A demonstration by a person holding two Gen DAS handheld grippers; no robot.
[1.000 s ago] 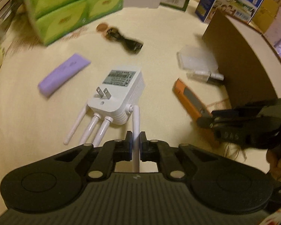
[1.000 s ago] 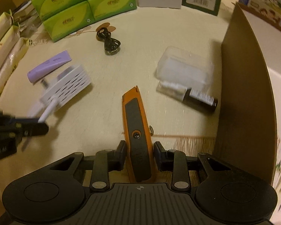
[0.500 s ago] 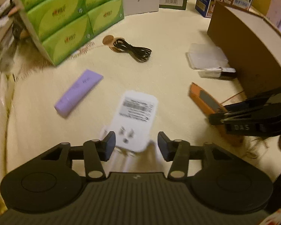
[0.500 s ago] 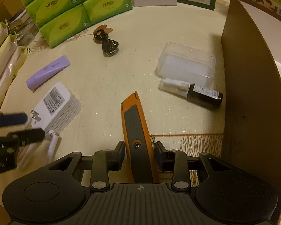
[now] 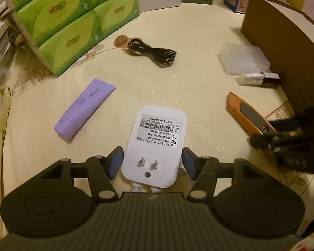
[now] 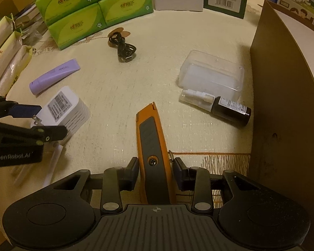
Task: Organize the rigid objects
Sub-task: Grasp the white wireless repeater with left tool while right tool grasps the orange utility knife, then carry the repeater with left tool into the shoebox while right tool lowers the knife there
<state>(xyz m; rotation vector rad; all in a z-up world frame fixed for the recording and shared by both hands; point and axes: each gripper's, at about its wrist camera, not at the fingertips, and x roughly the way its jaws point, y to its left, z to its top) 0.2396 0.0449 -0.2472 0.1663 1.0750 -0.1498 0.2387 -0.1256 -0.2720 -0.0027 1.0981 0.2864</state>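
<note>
The white wireless repeater (image 5: 157, 144) lies flat on the cream table (image 5: 198, 87), plug prongs up, between the fingers of the left gripper (image 5: 152, 160). Its jaws have just been opening and now stand spread either side of the casing with a sliver of gap on each side, so nothing is gripped. The orange utility knife (image 6: 152, 146) lies on the table nearer the brown cardboard panel (image 6: 282, 104), with the right gripper (image 6: 156, 170) set narrowly around its handle; the pads look to be just at the handle's sides, though a firm pinch is hard to confirm from this angle.

As a judgement, the organising is at an early stage: everything lies scattered on the open table and nothing appears gathered into a container or row.

By count: one repeater, one knife, one purple tube (image 5: 85, 108), one coiled black cable (image 5: 155, 52), one clear plastic box (image 6: 211, 75), and one dark small bottle (image 6: 219, 106) touching that box. At the far edge are four green tissue packs (image 6: 94, 6) in view, stacked two by two.
</note>
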